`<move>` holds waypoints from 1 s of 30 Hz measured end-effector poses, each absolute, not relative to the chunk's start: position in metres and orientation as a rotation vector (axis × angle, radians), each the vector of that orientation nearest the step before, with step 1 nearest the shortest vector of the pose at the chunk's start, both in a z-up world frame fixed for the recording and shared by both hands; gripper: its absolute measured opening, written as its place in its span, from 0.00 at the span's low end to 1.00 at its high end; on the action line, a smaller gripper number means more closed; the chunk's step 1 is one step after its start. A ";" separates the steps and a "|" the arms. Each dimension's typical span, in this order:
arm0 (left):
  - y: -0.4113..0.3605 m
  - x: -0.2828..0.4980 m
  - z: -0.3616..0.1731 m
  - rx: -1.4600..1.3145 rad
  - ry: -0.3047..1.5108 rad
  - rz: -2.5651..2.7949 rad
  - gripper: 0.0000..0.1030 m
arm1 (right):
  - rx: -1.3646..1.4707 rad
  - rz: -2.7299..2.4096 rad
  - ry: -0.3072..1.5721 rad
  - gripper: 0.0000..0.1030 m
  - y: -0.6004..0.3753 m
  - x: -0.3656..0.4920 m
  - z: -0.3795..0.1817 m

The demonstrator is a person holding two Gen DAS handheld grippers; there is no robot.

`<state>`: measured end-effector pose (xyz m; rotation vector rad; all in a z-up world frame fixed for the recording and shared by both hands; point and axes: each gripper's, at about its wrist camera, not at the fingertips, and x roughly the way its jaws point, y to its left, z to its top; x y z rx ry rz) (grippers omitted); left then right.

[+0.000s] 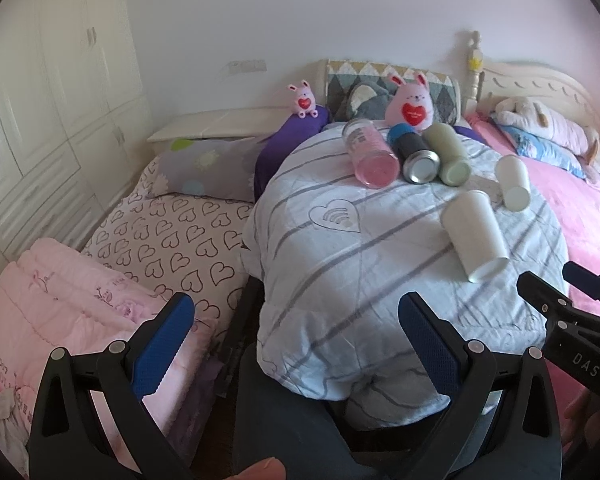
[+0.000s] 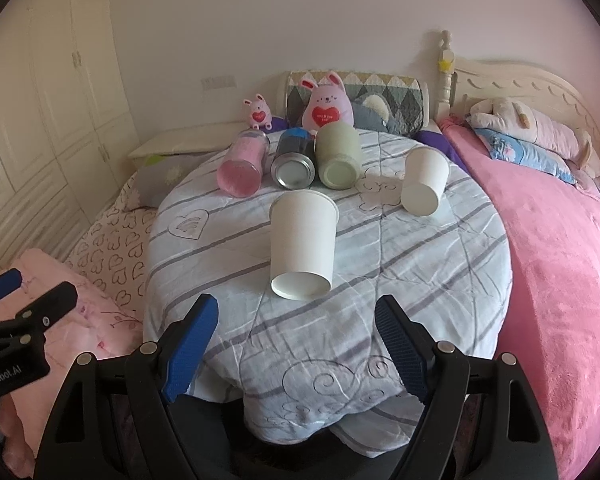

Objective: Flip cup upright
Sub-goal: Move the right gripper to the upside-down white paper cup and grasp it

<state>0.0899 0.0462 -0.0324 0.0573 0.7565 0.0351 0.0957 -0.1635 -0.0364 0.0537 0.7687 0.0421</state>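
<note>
Bare quilt (image 2: 380, 280) around near paper cup (image 2: 302, 240) (3 tumblers (image 2: 294, 164) close behind, 2nd cup (image 2: 424, 184) to rt).

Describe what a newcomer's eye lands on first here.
Five cups lie on their sides on the striped quilt: a near white paper cup straight ahead of the open right gripper, a second white paper cup further right. Behind them is a row of three: pink cup, dark metal cup, green cup. A pink plush rabbit sits at the headboard, and the left gripper is open too, off the quilt's left edge.
</note>
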 end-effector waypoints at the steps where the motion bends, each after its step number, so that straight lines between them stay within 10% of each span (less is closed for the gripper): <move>1: 0.048 0.095 -0.034 0.059 0.759 0.036 1.00 | 0.053 0.037 0.778 0.79 -0.163 0.101 -0.039; 30: 0.059 0.169 -0.065 0.039 0.818 0.054 1.00 | 0.071 -0.023 0.898 0.79 -0.156 0.188 -0.084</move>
